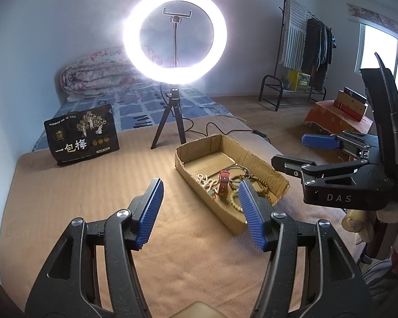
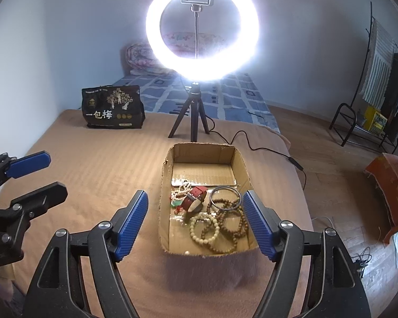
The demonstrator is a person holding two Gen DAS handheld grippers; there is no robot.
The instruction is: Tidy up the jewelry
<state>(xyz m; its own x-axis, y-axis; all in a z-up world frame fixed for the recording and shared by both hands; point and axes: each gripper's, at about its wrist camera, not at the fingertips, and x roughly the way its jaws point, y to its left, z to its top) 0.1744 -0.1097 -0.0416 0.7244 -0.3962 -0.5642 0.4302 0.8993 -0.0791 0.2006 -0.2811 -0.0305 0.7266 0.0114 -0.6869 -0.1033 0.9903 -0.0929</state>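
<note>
A shallow cardboard box lies on the tan blanket. Its near half holds a pile of jewelry: a red leather watch, brown bead bracelets, a pale bead bracelet, a dark bangle and a white bead strand. My right gripper is open and empty, hovering just above the box's near end. My left gripper is open and empty, left of the box; it also shows at the left edge of the right wrist view. The right gripper appears at right in the left wrist view.
A lit ring light on a tripod stands behind the box, its cable trailing right. A black snack bag stands at the back left. A bed with a folded quilt lies beyond. A clothes rack and an orange box are to the right.
</note>
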